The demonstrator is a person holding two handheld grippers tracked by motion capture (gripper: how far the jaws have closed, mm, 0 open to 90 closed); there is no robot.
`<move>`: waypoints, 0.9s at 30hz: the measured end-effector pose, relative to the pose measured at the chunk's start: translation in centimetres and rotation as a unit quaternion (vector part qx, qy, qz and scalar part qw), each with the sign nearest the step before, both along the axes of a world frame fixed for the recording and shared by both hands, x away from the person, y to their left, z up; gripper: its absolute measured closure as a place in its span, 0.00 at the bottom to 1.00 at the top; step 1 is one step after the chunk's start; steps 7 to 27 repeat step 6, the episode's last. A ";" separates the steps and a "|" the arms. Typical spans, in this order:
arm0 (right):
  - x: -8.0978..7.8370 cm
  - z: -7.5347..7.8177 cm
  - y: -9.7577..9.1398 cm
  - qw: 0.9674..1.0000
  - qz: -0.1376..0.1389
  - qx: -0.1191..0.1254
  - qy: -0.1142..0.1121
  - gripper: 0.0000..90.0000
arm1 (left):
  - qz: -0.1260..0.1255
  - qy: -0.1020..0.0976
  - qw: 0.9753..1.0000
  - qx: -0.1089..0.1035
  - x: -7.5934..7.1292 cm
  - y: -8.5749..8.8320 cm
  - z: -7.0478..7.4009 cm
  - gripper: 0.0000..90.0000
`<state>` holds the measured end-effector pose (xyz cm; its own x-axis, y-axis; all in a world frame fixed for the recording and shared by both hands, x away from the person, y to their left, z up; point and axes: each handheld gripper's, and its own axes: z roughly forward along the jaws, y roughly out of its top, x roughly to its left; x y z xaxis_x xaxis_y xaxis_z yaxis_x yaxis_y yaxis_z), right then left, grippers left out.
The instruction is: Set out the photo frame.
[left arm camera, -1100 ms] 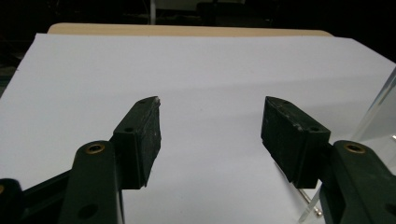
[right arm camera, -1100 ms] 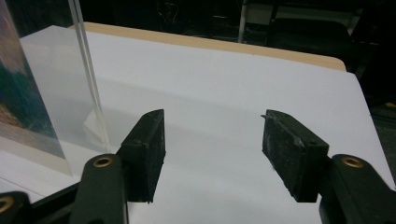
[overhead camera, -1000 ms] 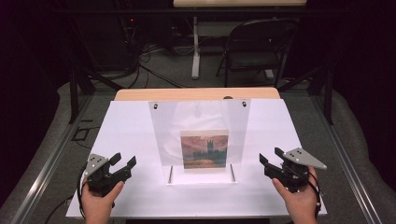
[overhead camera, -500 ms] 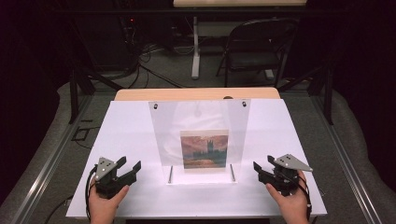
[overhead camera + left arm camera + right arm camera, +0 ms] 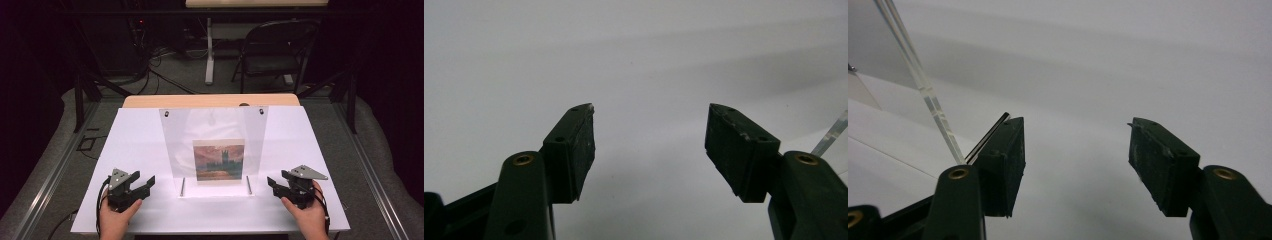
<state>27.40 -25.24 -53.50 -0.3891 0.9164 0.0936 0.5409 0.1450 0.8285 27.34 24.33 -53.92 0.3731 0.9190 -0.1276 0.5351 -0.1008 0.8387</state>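
Jaws released on left gripper point(image 5: 146, 183) and right gripper point(image 5: 273, 184), flanking clear panel point(image 5: 212, 145) on desk point(image 5: 140, 135); approach step, closing inward next.

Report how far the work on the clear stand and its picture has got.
Done: nothing visible; the landscape picture stands in the clear acrylic stand on the white table. In hand: left gripper and right gripper sit open at either side of the stand, holding nothing. Left: probably the whole job, starting with grasping the stand or picture.
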 end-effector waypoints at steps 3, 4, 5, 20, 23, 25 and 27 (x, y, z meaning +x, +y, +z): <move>0.1 -0.2 -0.1 1.000 -0.001 0.005 0.008 0.44 | -0.002 0.004 1.000 0.000 0.1 0.0 -0.1 0.41; 0.2 -0.3 -0.1 1.000 0.001 0.006 0.009 0.44 | -0.001 0.006 1.000 0.002 0.1 -0.1 -0.1 0.41; 0.2 -0.3 -0.2 1.000 0.001 0.006 0.015 0.44 | -0.001 0.006 1.000 0.003 0.1 -0.1 -0.1 0.41; 0.2 -0.3 -0.2 1.000 0.001 0.006 0.016 0.44 | -0.003 0.006 1.000 0.003 0.1 -0.2 -0.1 0.41; 0.2 -0.3 -0.2 1.000 0.001 0.006 0.016 0.44 | -0.003 0.006 1.000 0.003 0.1 -0.2 -0.1 0.41; 0.2 -0.3 -0.2 1.000 0.001 0.006 0.016 0.44 | -0.003 0.006 1.000 0.003 0.1 -0.2 -0.1 0.41; 0.2 -0.3 -0.2 1.000 0.001 0.006 0.016 0.44 | -0.003 0.006 1.000 0.003 0.1 -0.2 -0.1 0.41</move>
